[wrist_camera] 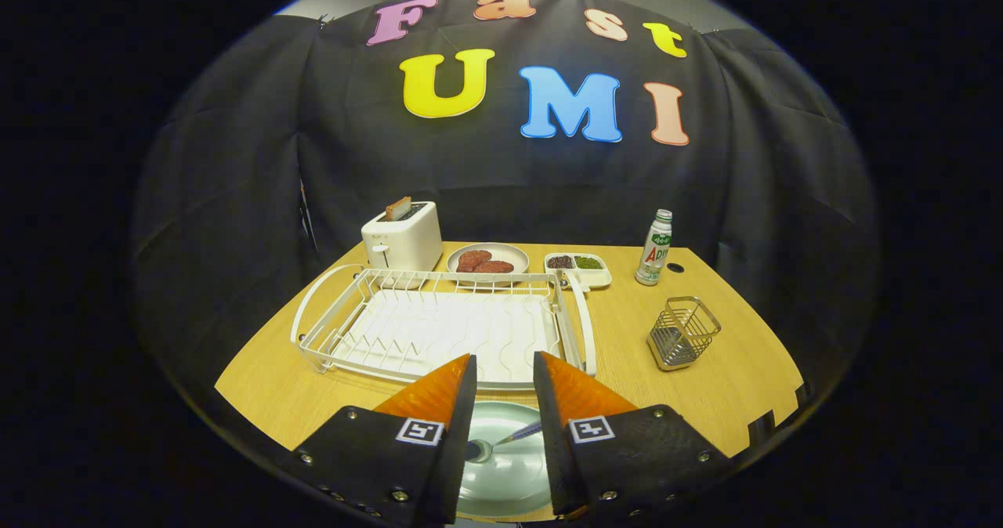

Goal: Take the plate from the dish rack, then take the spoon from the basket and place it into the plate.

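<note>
A pale green plate (509, 477) lies on the wooden table (705, 356) near its front edge, below and between my fingers. A metal spoon (501, 442) rests in the plate, bowl to the left, handle pointing right. My gripper (504, 371) hovers above the plate, open, with nothing between its fingers. Just beyond the fingertips stands the white dish rack (439, 320), with no dishes in it. The small wire basket (682, 332) stands to the right of the rack, and I see nothing in it.
At the back of the table are a white toaster (402, 236) with a slice of bread, a plate of meat patties (487, 262), a two-part dish of seeds (578, 265) and a drink bottle (654, 247).
</note>
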